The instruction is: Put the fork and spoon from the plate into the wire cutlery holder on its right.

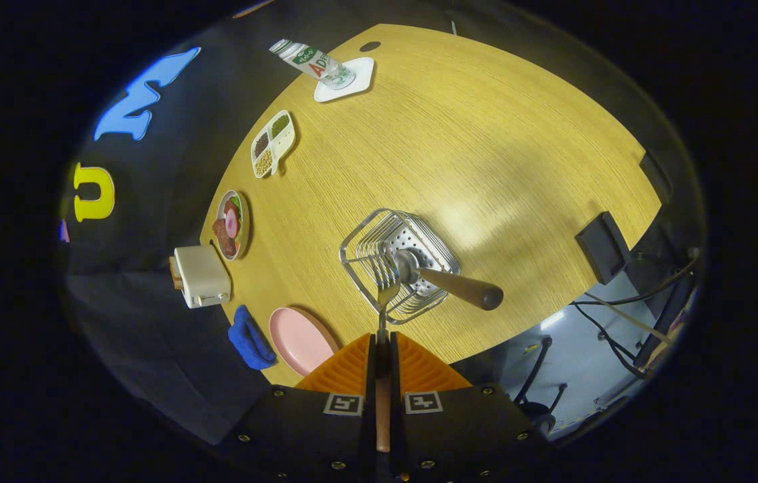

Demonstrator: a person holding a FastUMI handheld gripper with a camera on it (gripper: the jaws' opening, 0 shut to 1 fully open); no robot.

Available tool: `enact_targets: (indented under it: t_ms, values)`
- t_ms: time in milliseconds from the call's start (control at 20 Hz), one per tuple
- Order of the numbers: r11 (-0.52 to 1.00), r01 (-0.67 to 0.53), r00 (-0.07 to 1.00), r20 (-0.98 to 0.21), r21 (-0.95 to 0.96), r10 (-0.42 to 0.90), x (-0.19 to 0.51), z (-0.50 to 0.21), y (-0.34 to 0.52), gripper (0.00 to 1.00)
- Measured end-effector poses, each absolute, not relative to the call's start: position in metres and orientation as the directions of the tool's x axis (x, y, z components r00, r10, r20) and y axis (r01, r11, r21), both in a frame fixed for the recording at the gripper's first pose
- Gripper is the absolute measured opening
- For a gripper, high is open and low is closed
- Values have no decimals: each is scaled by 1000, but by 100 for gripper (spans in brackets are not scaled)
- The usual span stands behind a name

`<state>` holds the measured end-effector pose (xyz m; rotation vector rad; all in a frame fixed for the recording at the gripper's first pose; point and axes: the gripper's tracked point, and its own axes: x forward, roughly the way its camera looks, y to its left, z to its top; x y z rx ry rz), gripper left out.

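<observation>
The jaws are pressed together on the wooden handle of the fork (387, 290), so the gripper (383, 349) holds it with the tines pointing ahead, just over the near rim of the wire cutlery holder (398, 261).

The wooden table (486, 154) stretches beyond the fingers, with dark booth cloth behind it and cables hanging past its edge to the right of the jaws.

The holder stands straight ahead of the fingers. The spoon (449, 282) is already in it, bowl down and handle leaning out to the right, so that half looks done. What remains, by my reading, is lowering the fork in and letting go.

The pink plate (300, 339) sits just left of the jaws, bare, with a blue cloth (249, 339) beside it and a toaster (201, 275) further left. Small food dishes and a bottle lie far ahead to the left.
</observation>
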<state>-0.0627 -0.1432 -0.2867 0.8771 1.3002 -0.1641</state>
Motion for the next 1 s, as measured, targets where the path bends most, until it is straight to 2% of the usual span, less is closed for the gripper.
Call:
enact_targets:
  t_ms: [450,600,1000]
  values:
    - [670,595,293,-896,444,333,-63,-287,-150,10]
    - [664,592,317,-889,457,329,-59,-281,-152,14]
    - [672,541,437,-852,506,289,-40,-244,-149,15]
